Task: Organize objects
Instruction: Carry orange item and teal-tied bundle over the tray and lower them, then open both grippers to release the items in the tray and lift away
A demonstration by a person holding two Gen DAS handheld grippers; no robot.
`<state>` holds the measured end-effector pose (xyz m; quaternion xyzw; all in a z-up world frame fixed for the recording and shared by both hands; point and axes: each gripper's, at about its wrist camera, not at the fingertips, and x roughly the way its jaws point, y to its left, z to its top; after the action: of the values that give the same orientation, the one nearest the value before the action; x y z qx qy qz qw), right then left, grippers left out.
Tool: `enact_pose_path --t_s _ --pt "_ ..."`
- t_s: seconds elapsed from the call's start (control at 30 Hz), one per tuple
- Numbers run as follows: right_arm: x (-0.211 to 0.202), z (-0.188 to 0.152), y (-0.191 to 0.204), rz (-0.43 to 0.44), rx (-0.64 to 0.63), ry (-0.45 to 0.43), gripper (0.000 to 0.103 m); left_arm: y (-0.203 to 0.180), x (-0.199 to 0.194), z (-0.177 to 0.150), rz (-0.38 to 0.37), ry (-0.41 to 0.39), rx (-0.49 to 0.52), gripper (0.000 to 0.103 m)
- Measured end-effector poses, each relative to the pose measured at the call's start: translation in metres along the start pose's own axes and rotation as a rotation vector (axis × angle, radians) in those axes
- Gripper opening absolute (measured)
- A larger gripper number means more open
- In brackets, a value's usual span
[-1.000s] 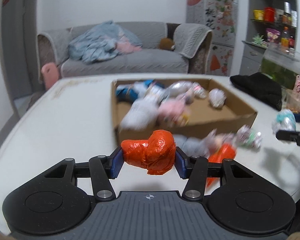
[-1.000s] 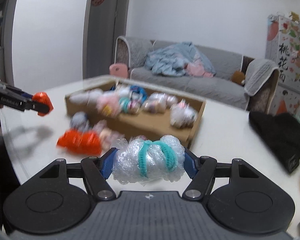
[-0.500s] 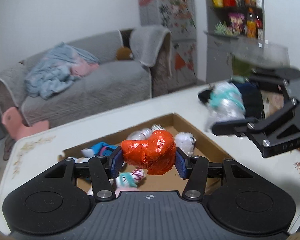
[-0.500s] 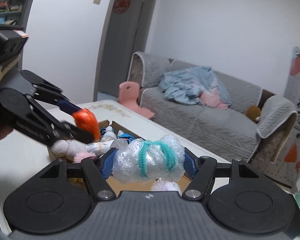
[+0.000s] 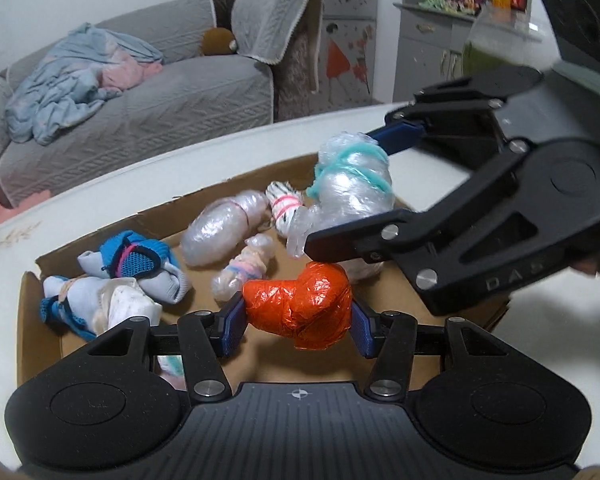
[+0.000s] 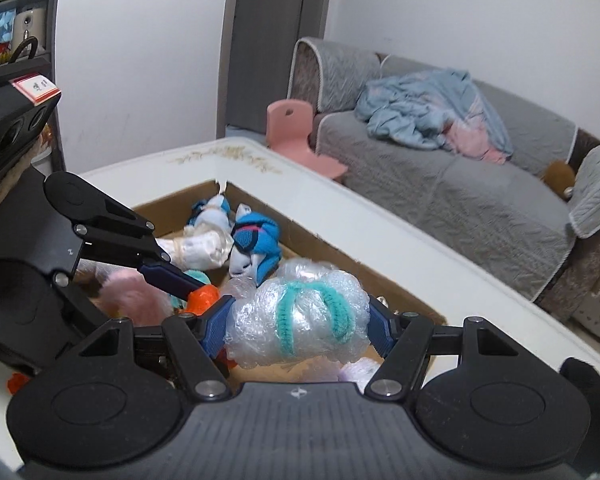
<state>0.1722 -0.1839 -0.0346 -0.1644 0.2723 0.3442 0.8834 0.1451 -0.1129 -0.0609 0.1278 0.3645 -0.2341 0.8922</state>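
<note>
- Your left gripper (image 5: 298,322) had its fingers clamped on the orange bundle (image 5: 300,308), whose long axis ran across from one finger to the other.
- Your right gripper (image 6: 300,320) had its fingers clamped on the clear bundle (image 6: 300,316) tied with teal cord, also held crosswise.
- Both bundles hung above the open cardboard box (image 5: 36,292) on the white table (image 5: 260,144), inside its walls and not touching the wrapped bundles and socks (image 5: 136,264) lying on the box floor.
- The clear bundle sat toward the box's far wall, the orange one toward its near wall, with the two grippers crossing close together.
- You probably only needed to let go, since the box lay straight below both.
</note>
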Motion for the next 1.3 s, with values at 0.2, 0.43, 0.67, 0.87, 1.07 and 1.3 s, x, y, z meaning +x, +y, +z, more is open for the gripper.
enact_pose_path --t_s 0.2,0.43,0.67,0.87,1.07,1.3 --pt "0.017 -0.005 -0.010 0.036 0.001 0.067 0.064 0.016 0.020 -0.004 -0.003 0.045 0.010 0.059" --pt "0.029 -0.007 -0.018 0.072 -0.048 0.133 0.064 0.029 0.027 -0.002 -0.011 0.068 0.046 0.060" --pt "0.040 -0.004 -0.013 0.090 -0.155 0.179 0.064 0.043 0.037 0.001 -0.009 0.097 0.008 0.060" --pt "0.056 0.005 0.001 0.116 -0.274 0.272 0.064 0.045 0.039 -0.001 0.006 0.105 0.022 0.059" --pt "0.068 0.009 0.005 0.124 -0.290 0.337 0.067 0.055 0.040 0.001 -0.010 0.123 -0.017 0.059" --pt "0.064 0.008 0.006 0.109 -0.264 0.350 0.069 0.053 0.038 0.001 -0.003 0.124 -0.042 0.060"
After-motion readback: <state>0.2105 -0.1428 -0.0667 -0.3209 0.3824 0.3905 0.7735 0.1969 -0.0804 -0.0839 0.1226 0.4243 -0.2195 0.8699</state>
